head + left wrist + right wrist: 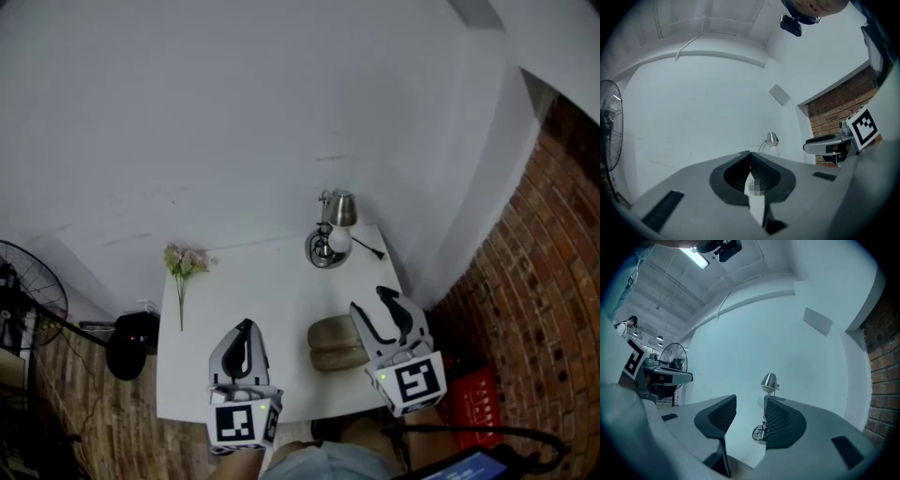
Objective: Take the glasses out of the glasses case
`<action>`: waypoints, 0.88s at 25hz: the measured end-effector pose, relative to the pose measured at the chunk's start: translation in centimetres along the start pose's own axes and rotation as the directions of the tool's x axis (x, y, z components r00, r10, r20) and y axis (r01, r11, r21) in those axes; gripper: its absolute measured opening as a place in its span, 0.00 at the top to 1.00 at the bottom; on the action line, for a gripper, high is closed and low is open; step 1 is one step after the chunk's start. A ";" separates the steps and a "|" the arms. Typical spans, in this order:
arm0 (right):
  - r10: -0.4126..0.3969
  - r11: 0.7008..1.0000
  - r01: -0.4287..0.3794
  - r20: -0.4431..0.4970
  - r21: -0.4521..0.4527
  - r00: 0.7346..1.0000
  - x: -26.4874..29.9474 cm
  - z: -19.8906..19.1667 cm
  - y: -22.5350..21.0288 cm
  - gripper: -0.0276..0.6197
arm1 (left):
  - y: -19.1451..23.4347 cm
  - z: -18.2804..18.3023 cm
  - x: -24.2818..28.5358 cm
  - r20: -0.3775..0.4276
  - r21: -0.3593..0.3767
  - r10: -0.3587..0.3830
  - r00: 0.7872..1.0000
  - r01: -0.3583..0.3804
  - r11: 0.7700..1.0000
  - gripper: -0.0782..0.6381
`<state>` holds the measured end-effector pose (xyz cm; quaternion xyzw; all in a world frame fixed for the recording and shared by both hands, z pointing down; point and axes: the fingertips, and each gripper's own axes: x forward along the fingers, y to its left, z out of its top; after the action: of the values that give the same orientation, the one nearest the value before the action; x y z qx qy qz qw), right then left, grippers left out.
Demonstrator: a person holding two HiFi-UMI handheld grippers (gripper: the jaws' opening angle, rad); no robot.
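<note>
Tan and soft-looking, the glasses case (334, 344) lies on the white table (272, 291) with its long side going left to right, just beside the right gripper (371, 301), whose jaws are apart and empty, while the left gripper (246, 328) has its jaws pressed together.

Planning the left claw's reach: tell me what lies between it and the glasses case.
Head view: only bare white table between the left claw and the glasses case.
</note>
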<state>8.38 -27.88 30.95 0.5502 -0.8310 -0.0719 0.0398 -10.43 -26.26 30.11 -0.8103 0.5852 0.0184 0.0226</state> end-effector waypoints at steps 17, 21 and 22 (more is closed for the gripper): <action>0.187 0.982 -0.178 -0.162 0.068 0.969 2.8 -7.2 -1.1 0.65 | -1.5 -3.5 3.2 -0.100 -0.033 0.076 0.992 -0.079 0.996 0.88; 0.236 0.971 -0.219 -0.229 0.098 0.944 2.8 -10.4 -0.5 0.65 | -1.3 -4.8 3.3 -0.122 -0.042 0.101 0.987 -0.107 0.993 0.88; 0.250 0.967 -0.230 -0.247 0.107 0.936 2.8 -11.2 -0.3 0.65 | -1.1 -5.4 3.2 -0.139 -0.044 0.107 0.985 -0.114 0.993 0.88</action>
<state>9.15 -31.40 41.89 0.4505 -0.8817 0.0378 0.1350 -8.33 -29.22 35.33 -0.7764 0.6287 -0.0208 -0.0394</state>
